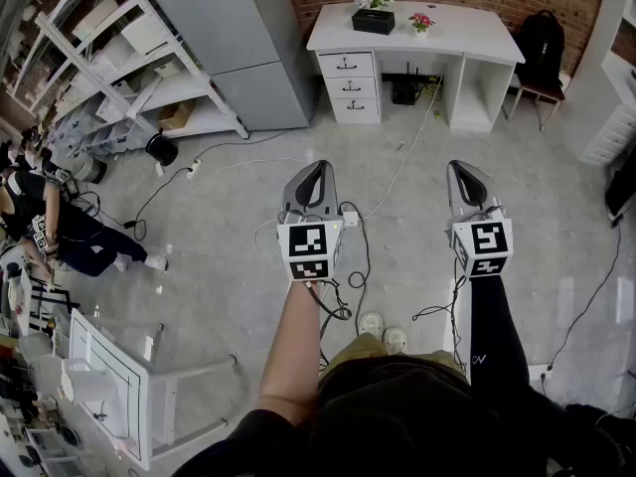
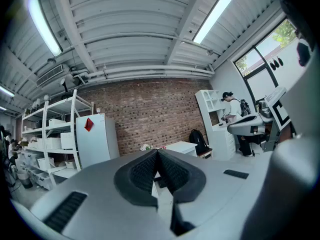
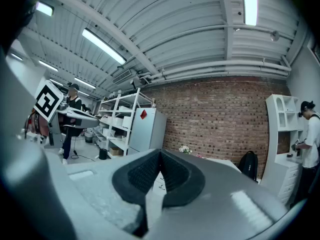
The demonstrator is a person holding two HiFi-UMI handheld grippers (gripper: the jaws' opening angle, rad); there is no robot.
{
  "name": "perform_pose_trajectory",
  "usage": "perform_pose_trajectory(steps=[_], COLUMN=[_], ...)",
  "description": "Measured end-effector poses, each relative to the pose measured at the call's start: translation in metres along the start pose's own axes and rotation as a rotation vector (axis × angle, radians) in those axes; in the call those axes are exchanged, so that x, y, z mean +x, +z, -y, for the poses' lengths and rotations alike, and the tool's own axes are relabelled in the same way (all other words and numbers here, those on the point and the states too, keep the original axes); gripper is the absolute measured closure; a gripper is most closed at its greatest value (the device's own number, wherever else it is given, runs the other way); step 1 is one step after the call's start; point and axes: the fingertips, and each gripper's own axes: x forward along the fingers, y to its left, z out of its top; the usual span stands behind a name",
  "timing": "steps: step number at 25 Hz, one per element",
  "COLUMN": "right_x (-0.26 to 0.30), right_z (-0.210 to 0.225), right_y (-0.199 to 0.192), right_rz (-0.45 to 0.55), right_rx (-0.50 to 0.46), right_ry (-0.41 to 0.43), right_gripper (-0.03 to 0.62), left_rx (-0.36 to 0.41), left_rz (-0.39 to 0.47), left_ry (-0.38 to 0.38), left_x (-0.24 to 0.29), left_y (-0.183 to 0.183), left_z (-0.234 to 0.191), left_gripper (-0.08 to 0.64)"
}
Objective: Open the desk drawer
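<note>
A white desk [image 1: 467, 30] stands against the brick wall at the far end of the room, well ahead of me. Its left side holds a stack of three drawers [image 1: 350, 87] with dark handles, all pushed in. My left gripper [image 1: 314, 179] and right gripper [image 1: 465, 177] are held side by side over the grey floor, both pointing toward the desk and both far from it. Each is shut with nothing between the pads. In the left gripper view the closed left gripper [image 2: 157, 152] frames the desk [image 2: 182, 147]; in the right gripper view the shut right gripper [image 3: 160, 154] does the same.
A black box [image 1: 373, 21] and small flower pots [image 1: 421, 22] sit on the desk. A grey cabinet [image 1: 238, 38], white shelving [image 1: 119, 58], floor cables [image 1: 397, 167], a black backpack on a chair [image 1: 542, 43] and a seated person [image 1: 60, 227] lie around.
</note>
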Motion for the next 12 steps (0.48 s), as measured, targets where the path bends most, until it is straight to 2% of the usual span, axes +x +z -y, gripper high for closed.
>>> perform_pose_trajectory(steps=[3, 6, 12], right_x=[0.016, 0.034, 0.072], right_z=[-0.01, -0.017, -0.03], right_y=[0.002, 0.0, 0.0], right_rz=[0.014, 0.004, 0.003], right_rx=[0.043, 0.048, 0.05], right_ry=[0.025, 0.028, 0.014], right_gripper=[0.592, 0.592, 0.581], left_rx=[-0.005, -0.003, 0.08], left_rz=[0.013, 0.026, 0.069], left_ry=[0.013, 0.002, -0.026], left_x=[0.01, 0.021, 0.044], left_y=[0.001, 0.002, 0.008], left_z=[-0.017, -0.03, -0.049], left_gripper=[0.554, 0.554, 0.552])
